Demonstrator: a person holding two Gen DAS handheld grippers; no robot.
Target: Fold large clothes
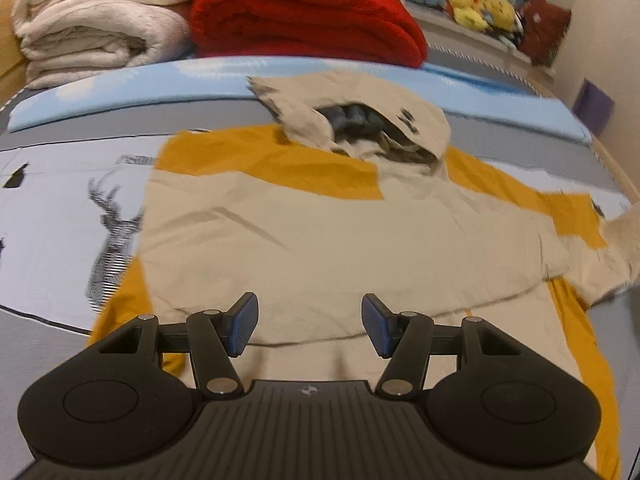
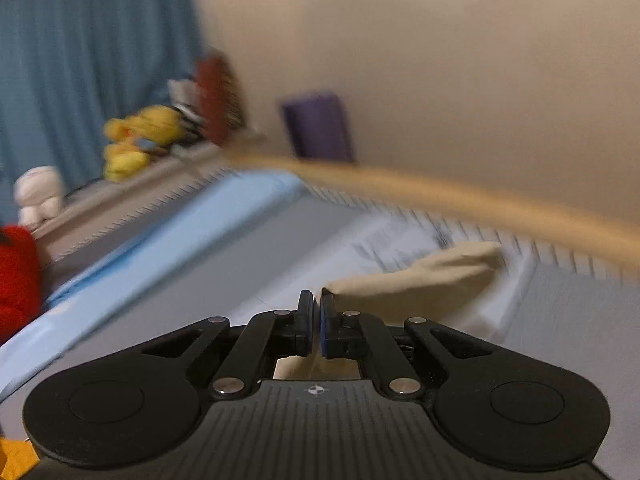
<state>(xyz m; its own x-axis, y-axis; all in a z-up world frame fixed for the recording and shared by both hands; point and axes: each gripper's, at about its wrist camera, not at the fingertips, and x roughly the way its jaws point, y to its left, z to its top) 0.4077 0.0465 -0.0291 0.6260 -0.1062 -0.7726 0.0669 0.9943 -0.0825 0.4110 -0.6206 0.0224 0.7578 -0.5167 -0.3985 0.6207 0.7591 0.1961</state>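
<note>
While the left hand-held gripper gapes, soft beige hoodie lies creased.

My beige-and-mustard hoodie lies flat on the bed, hood at the far end, one sleeve stretched out to my right.

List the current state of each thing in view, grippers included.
Beige-and-mustard hooded jacket: spread flat on the bed, partly folded.
Beige sleeve: pinched at its near end.
Left gripper: open, empty.
Right gripper: shut on the sleeve.
Red blanket: folded.
Cream blanket: folded.
</note>
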